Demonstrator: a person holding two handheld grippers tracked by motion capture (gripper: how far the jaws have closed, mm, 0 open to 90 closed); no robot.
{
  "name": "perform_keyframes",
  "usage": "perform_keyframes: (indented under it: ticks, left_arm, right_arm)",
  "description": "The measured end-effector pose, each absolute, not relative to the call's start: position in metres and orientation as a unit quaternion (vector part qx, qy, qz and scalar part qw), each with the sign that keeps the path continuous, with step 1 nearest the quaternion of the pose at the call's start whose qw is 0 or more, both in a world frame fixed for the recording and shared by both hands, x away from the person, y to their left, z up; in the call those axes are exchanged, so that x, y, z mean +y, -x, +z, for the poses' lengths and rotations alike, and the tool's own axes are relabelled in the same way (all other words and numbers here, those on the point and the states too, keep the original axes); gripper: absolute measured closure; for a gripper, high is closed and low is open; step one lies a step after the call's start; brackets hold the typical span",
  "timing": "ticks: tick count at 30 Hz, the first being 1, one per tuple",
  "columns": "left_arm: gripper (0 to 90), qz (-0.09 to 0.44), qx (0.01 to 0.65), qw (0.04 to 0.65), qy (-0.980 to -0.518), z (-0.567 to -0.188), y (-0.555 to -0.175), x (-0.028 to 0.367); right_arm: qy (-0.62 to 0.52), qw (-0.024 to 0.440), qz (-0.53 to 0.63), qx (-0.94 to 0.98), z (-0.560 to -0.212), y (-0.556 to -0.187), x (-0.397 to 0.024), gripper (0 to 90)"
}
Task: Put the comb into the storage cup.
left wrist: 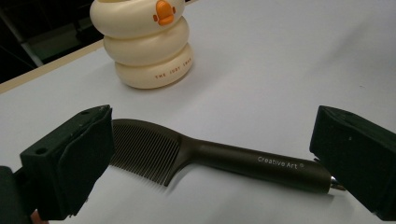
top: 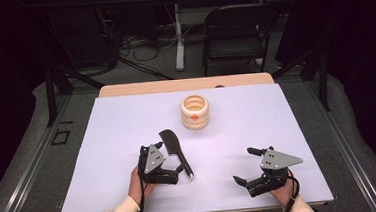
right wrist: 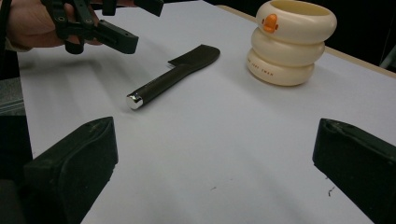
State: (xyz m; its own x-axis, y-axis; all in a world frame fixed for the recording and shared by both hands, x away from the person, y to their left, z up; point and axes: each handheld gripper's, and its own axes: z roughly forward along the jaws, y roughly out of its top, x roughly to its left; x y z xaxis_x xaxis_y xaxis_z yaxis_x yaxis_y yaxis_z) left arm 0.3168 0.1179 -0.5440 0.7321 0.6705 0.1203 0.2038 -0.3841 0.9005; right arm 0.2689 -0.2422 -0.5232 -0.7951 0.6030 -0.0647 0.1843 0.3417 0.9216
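Comb (left wrist: 196, 156) lies flat at frame centre, ungrasped; left claw (left wrist: 210, 163) wide open, straddling it. Right claw (top: 252, 164) open, empty. Cup (top: 195, 112) empty; pickup pending.

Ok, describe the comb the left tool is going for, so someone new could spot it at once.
Start at the white table, near the cream ring-stacked holder with the orange duck beak. In front of the holder lies a dark brown plastic comb, flat on the table, just ahead of the open left tool. It is the only long, thin thing there: fine teeth at one end, a straight handle printed "Creative Art", a shiny metal tip.
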Motion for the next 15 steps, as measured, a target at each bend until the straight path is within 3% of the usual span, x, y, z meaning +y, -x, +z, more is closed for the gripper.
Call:
perform_keyframes:
  ticks: [15]
  left_arm:
    - [0.0, 0.223, 0.27, 0.486, -0.801, -0.543, -0.326, 0.1]
  right_arm:
    - [-0.249, 0.201, 0.516, 0.794, -0.523, -0.269, -0.242, 0.0]
